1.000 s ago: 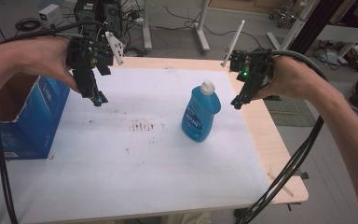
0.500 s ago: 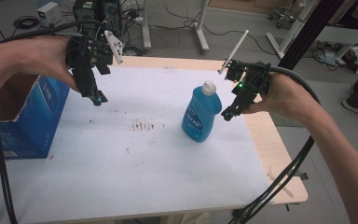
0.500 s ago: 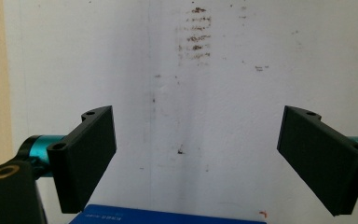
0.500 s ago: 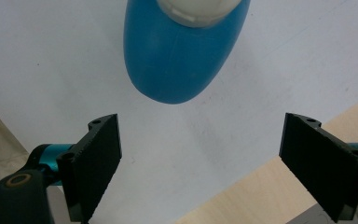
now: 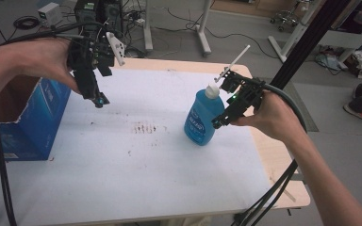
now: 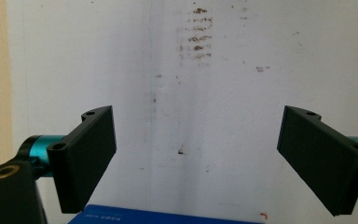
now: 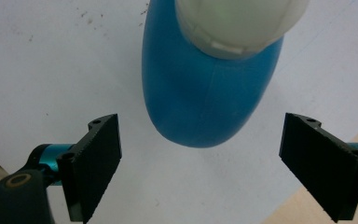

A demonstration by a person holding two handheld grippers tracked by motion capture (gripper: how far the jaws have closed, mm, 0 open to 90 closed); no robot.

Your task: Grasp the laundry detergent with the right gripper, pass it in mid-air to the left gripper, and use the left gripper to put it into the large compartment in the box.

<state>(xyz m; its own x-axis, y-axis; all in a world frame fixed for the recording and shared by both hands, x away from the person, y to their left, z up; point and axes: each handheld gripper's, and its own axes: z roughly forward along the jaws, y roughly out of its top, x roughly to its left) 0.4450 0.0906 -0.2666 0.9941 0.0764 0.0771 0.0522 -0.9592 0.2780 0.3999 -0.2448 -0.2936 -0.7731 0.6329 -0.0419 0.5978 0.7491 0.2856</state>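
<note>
A blue bottle [image 5: 201, 118] with a white cap [image 5: 211, 90] stands upright on the white table sheet [image 5: 136, 160], right of centre. My right gripper [image 5: 218, 123] hovers just to its right, tilted down, jaws open. In the right gripper view the bottle [image 7: 205, 93] and its cap [image 7: 240, 23] lie ahead of and between the jaws of the right gripper [image 7: 200, 168], apart from both. My left gripper [image 5: 99, 101] hangs open over the table's far left, and in its own view the left gripper [image 6: 196, 161] has nothing between its jaws.
An open blue cardboard box [image 5: 26, 120] stands at the table's left edge; its blue rim [image 6: 168, 218] shows under the left gripper. Brown smudges [image 5: 143, 127] mark the sheet's middle. Bare wood [image 5: 275, 165] borders the sheet on the right. Cables [image 5: 264, 202] trail off the table's front right.
My right gripper has moved left and down toward the bottle, from beside its upper part to close at its side. The left gripper has barely moved.
</note>
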